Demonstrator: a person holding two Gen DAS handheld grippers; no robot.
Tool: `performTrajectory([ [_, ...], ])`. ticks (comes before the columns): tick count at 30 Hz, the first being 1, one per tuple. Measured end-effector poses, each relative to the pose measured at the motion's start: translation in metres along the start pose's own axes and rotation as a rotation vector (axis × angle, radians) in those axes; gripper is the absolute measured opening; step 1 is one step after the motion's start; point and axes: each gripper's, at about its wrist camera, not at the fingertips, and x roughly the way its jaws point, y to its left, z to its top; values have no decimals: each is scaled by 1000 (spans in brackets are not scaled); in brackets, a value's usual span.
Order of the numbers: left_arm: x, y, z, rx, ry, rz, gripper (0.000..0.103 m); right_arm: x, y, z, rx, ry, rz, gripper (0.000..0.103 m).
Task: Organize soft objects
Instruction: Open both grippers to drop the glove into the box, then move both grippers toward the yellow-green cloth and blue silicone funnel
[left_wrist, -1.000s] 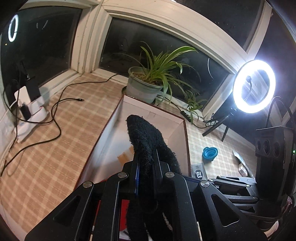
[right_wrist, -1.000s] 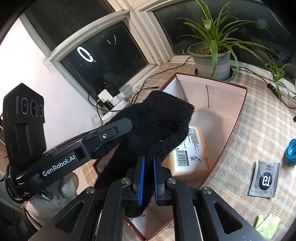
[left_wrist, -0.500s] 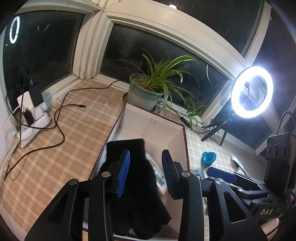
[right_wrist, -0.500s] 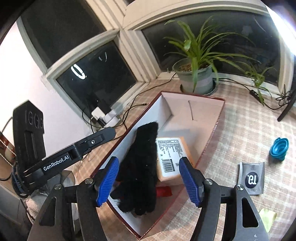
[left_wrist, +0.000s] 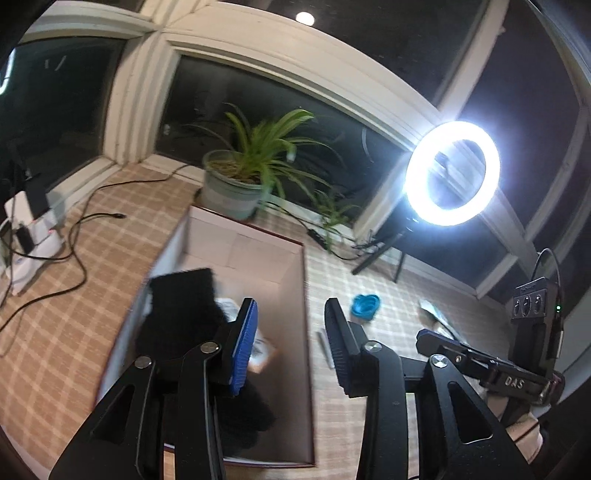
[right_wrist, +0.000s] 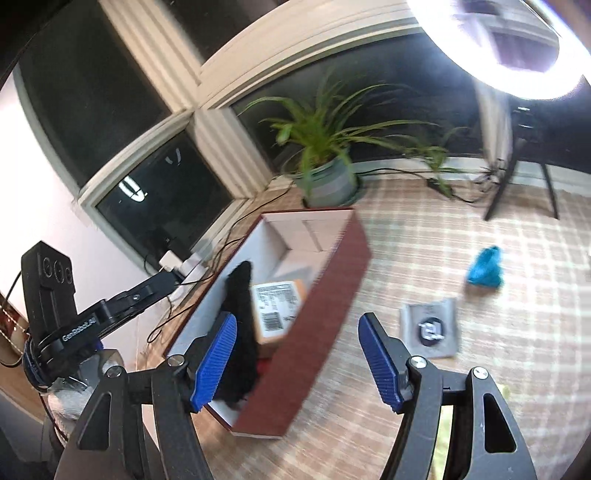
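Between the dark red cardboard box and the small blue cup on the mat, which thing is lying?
A grey foil sachet with a dark round mark, flat on the checked mat between box and cup; the right wrist view shows it.

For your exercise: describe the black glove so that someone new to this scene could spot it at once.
Find the potted plant by the window; in front of it stands a dark red box. The black glove lies inside along its left wall, fuzzy and dark beside a flat orange labelled packet.

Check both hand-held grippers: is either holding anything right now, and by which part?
Nothing is held. The left hand-held gripper is opening, with nothing between its jaws; the right hand-held gripper stands open and empty. The black fuzzy glove lies loose inside the box.
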Motion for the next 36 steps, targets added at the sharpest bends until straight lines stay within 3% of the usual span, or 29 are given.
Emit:
performTrajectory([
  [6,4,-36,-20,25,33,-38,37,-46,-48,-13,29,-46,-43,66],
  [9,8,-55,-36,34,53,-47,38,-70,-81,-25,52,-66,-68,76],
  [11,13,-66,-48,32,68,-51,47,-83,-103,-33,67,-71,-79,76],
  [17,41,-99,-98,-9,163,-60,49,-103,-168,-48,92,2,-117,76],
  [22,59,-123,-133,-32,209,-36,49,-93,-197,-55,34,113,-136,76],
  [27,89,-145,-170,-5,288,-19,49,-74,-203,-59,-31,154,-143,76],
  [33,115,-166,-196,51,319,40,49,-53,-214,-30,-73,168,-120,76],
  [36,125,-175,-206,89,316,95,55,-41,-214,-15,-126,169,-120,76],
])
